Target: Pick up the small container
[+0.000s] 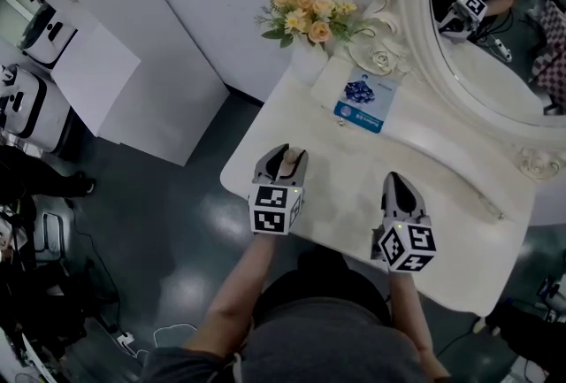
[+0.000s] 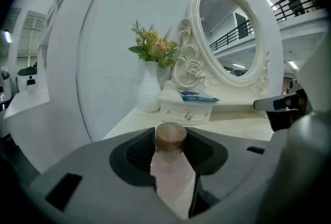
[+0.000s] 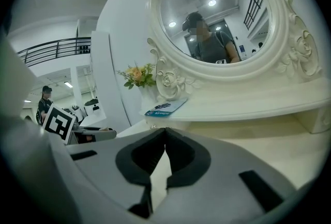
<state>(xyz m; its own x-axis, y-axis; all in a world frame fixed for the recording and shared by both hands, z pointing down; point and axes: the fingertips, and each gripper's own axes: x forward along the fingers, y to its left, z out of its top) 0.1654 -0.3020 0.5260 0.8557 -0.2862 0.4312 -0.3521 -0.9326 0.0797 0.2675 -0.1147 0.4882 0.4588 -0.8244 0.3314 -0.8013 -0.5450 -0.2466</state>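
Note:
The small container [image 1: 289, 162] is a pale pink bottle with a brown round cap, standing near the front left of the white dressing table [image 1: 345, 195]. My left gripper [image 1: 285, 155] has its jaws on either side of it and the pads press on the bottle's body. In the left gripper view the container [image 2: 170, 166] fills the gap between the jaws of my left gripper [image 2: 171, 137], cap at the tips. My right gripper [image 1: 395, 181] rests to the right over the table, shut with nothing in it; the jaws of the right gripper [image 3: 165, 132] meet at the tips.
A white vase of yellow and peach flowers [image 1: 307, 23] stands at the back left of the table. A blue card [image 1: 364, 103] lies on a raised drawer shelf [image 2: 187, 109] beneath the ornate oval mirror [image 1: 495, 19]. The table's front edge runs just under both grippers.

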